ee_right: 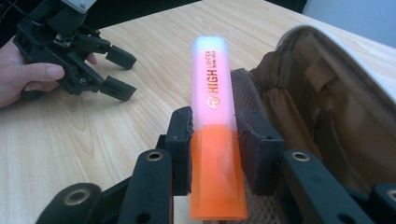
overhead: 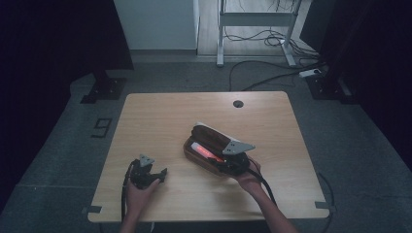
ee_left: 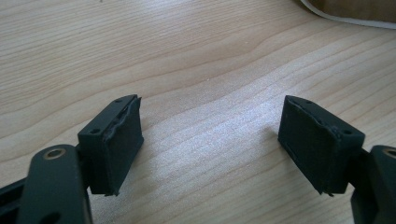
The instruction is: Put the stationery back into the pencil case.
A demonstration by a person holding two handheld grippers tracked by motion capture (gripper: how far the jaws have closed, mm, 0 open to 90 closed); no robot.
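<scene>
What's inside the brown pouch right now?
The open brown pouch shows fabric lining, a mesh pocket and an elastic loop. The orange highlighter, clamped in the right hand-held gripper, sits over its opening in the high view. The bottom is shadowed, so further contents can't be told.

Highlighter [ee_right: 215, 130]: orange cap, pale translucent barrel printed "HIGH LIGHTER"; centre of the right gripper view, clamped at the cap-barrel join, barrel pointing up-frame; glowing pink-red streak at centre of the high view.
Pencil case [overhead: 210, 141]: brown, light rim, open, mesh lining; centre of the high view, right side of the right gripper view.
</scene>
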